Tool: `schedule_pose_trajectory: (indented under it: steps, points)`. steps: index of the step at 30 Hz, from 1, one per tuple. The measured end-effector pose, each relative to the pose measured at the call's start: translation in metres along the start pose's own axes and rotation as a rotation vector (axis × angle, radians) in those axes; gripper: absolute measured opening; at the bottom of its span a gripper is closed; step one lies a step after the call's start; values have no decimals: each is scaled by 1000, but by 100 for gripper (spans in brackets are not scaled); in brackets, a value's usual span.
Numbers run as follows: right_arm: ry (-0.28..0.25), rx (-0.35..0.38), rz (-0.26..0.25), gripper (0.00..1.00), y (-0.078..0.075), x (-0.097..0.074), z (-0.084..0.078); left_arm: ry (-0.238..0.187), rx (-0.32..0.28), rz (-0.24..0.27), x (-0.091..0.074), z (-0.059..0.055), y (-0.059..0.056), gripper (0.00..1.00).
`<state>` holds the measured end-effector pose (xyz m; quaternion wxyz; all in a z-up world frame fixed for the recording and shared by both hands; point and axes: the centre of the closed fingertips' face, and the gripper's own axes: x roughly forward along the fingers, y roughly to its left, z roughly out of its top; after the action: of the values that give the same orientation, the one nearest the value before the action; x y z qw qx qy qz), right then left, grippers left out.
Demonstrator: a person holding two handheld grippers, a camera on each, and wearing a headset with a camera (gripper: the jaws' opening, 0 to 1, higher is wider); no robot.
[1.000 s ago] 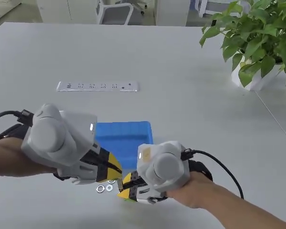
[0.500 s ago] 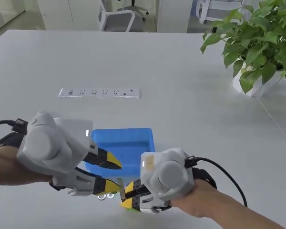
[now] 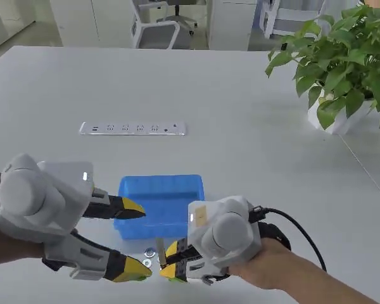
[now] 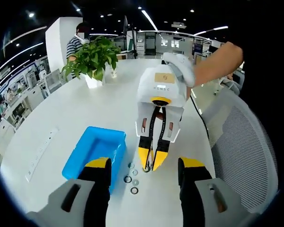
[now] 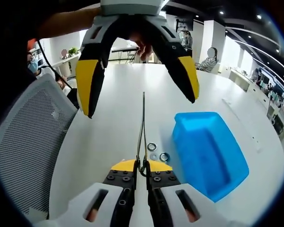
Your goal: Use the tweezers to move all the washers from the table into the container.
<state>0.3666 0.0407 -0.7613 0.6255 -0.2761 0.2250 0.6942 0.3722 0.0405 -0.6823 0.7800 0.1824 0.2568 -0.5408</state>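
Note:
Several small steel washers (image 3: 149, 254) (image 4: 127, 179) (image 5: 152, 146) lie on the white table just in front of the blue container (image 3: 161, 201) (image 4: 92, 151) (image 5: 209, 152). My right gripper (image 3: 171, 258) (image 5: 142, 166) is shut on thin metal tweezers (image 5: 143, 124), whose tips reach past the washers, just to their side. In the left gripper view those tweezers (image 4: 147, 163) hang from the right gripper's yellow tips, close to the washers. My left gripper (image 3: 134, 239) (image 4: 146, 165) faces it with its jaws spread wide, nothing between them.
A white power strip (image 3: 133, 129) lies beyond the container. A potted plant (image 3: 342, 57) stands at the table's far right. A mesh office chair (image 5: 28, 142) sits off the near table edge. People sit at desks in the background.
My left gripper has spread its jaws much wider and drawn back to the left. The right gripper stays shut on the tweezers beside the washers. The head camera has tilted.

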Motion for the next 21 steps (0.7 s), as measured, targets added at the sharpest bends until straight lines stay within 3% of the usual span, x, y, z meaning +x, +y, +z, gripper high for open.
schedule_pose_trajectory:
  steps: [15, 21]
  points:
    - [-35, -47, 3, 8, -4, -17, 28, -94, -134, 132, -21, -5, 6, 89]
    - [-38, -74, 9, 8, -8, -24, 37, -125, -162, 163, -26, -6, 5, 93]
